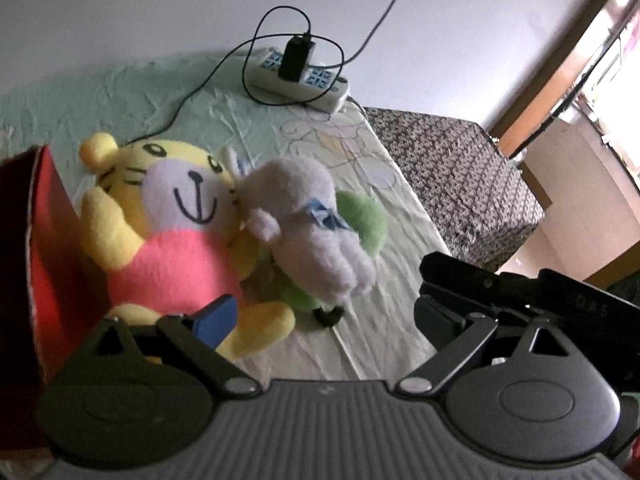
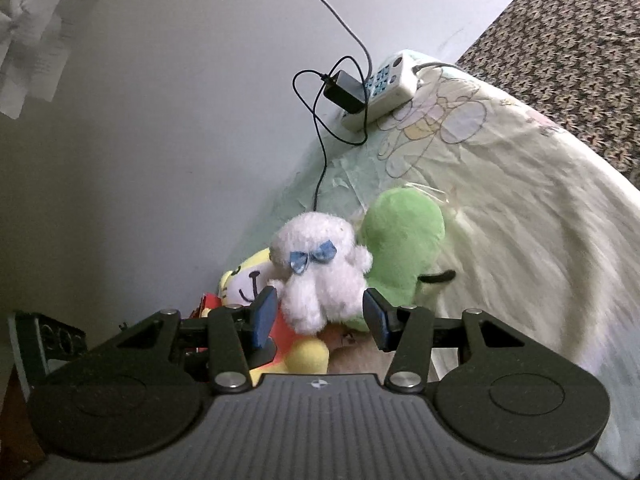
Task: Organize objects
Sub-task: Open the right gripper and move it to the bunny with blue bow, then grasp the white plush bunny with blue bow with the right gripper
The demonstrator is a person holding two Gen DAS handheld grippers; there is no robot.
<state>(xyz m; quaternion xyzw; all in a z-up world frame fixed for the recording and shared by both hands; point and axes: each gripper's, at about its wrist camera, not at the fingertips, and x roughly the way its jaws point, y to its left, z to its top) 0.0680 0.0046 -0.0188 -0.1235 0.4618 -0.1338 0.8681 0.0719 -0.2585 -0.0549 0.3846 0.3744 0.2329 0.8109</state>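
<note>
Closest to us in the right wrist view, our right claw (image 2: 320, 316) is wide open. Its blue pads (image 2: 265, 316) sit on each side of the white lamb (image 2: 320, 276), but they do not touch it, so the claw holds nothing.

In the left wrist view, our left claw (image 1: 324, 320) is wide open too, and it holds nothing. One blue pad (image 1: 216, 320) is in front of the tiger's (image 1: 168, 216) yellow leg. On the right side we see only a black finger (image 1: 440, 312) and black gear beside it.

The toys lie in a heap on the bed (image 1: 380, 320). The tiger is yellow with a pink tummy and lies on its back. A red box (image 1: 44, 248) stands just beside the tiger, on the left.

The lamb has a blue bow (image 2: 312, 260). It lies on top, touching the tiger and a green toy (image 2: 400, 236). The green toy is partly under the lamb.

Farther back, a white power strip (image 1: 300, 80) lies at the far end of the bed, near the wall (image 1: 120, 8). A black charger (image 1: 296, 58) is plugged into it, and a thin black cord (image 1: 192, 96) runs from it toward the toys.

Past the bed is a dark spotted cover (image 1: 460, 168).
</note>
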